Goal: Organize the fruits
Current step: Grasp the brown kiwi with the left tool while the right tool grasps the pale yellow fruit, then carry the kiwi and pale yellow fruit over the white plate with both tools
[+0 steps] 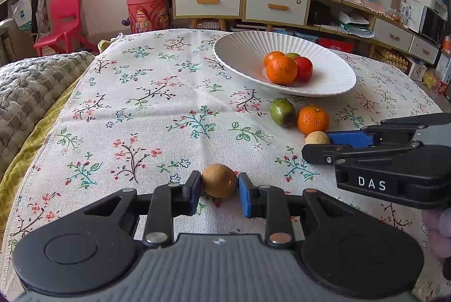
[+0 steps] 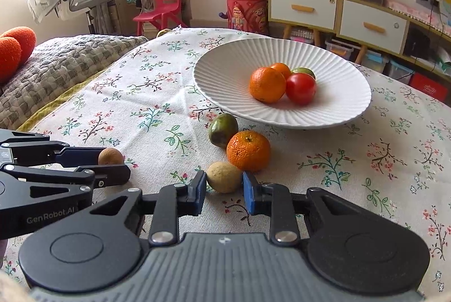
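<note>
My left gripper is shut on a small brown round fruit, its blue pads touching both sides, low over the floral tablecloth. My right gripper has its jaws around a second, paler brown fruit with small gaps on both sides. That fruit touches a loose orange, and a green fruit lies behind it. The white ribbed plate holds two oranges, a red tomato and a green fruit. In the left wrist view the right gripper comes in from the right.
A grey quilted blanket lies at the table's left edge. A red chair, a red bin and a long cabinet with drawers stand beyond the table. The left gripper's body sits just left of the right one.
</note>
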### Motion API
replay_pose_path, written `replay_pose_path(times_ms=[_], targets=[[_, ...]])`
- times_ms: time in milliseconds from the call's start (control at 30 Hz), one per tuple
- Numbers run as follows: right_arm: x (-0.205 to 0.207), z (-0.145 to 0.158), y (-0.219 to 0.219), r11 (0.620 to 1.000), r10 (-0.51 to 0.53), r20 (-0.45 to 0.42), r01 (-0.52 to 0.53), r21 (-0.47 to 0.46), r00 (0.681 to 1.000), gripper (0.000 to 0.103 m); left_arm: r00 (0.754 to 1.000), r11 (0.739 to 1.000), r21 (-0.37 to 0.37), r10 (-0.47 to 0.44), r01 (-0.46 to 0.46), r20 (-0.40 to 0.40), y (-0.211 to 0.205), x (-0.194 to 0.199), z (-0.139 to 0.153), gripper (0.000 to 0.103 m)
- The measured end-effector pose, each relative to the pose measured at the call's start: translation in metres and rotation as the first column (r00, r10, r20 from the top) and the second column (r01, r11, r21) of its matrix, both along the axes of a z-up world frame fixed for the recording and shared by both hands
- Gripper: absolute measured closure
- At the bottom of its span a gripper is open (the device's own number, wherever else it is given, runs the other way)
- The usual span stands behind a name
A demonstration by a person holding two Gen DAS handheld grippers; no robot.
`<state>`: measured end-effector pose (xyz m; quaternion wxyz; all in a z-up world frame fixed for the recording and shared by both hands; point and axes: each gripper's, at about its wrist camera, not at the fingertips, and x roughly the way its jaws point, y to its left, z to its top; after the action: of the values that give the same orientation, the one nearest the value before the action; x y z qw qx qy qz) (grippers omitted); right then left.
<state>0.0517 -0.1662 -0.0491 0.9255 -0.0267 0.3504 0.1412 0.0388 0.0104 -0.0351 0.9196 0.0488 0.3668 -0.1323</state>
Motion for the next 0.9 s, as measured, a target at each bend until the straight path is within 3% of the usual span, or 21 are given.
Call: replay_pose_path(times_ms=[900], targets=[[-0.005, 0.022, -0.034, 0.996, -0.062, 0.013, 0.062, 0.058, 0.998, 0.078, 0.999, 0.999, -0.037, -0.015, 0.016, 0.033, -0.013, 0.013, 0.021, 0.09]])
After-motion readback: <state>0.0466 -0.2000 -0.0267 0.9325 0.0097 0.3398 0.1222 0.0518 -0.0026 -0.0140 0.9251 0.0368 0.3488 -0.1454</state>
